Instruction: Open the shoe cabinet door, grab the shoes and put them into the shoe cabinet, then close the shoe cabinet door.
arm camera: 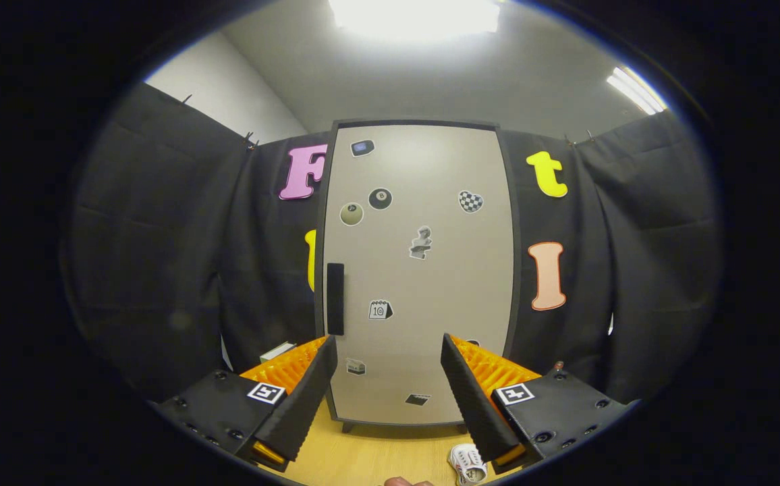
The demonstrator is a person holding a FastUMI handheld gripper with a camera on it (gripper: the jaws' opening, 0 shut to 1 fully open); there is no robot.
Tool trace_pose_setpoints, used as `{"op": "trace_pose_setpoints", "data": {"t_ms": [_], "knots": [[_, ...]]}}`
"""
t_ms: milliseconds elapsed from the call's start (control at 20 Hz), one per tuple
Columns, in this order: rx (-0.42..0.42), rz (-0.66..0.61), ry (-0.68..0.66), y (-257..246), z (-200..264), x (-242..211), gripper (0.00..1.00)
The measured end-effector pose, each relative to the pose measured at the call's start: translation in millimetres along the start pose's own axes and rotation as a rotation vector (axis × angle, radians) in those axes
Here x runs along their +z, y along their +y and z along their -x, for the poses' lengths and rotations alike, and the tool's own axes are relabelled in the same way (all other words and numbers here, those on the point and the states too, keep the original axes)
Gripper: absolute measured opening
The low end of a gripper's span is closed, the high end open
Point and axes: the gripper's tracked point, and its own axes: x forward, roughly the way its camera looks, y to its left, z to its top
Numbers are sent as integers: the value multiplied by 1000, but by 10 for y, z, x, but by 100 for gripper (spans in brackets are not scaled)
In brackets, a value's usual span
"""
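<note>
A tall beige shoe cabinet (424,270) with a dark frame stands straight ahead, beyond my fingers. Its door is shut and carries several stickers. A black vertical handle (335,298) sits on the door's left edge, just above my left fingertip. My gripper (388,345) is open, with nothing between its fingers, and hangs well short of the door. A white shoe (467,464) lies on the wooden floor (370,452) close under my right finger, partly hidden by it.
Black cloth walls (181,270) close in on both sides of the cabinet. A small white object (277,351) lies at the cabinet's lower left, behind my left finger. Part of a person (403,482) shows on the floor side, near the shoe.
</note>
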Motion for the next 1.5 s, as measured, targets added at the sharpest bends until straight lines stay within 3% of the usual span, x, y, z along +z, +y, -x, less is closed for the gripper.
{"op": "trace_pose_setpoints", "data": {"t_ms": [650, 1200, 1500], "knots": [[14, 22, 2, 15, -434, 229, 97], [110, 58, 7, 545, -1374, 383, 97], [97, 66, 58, 710, -1921, 178, 97]]}}
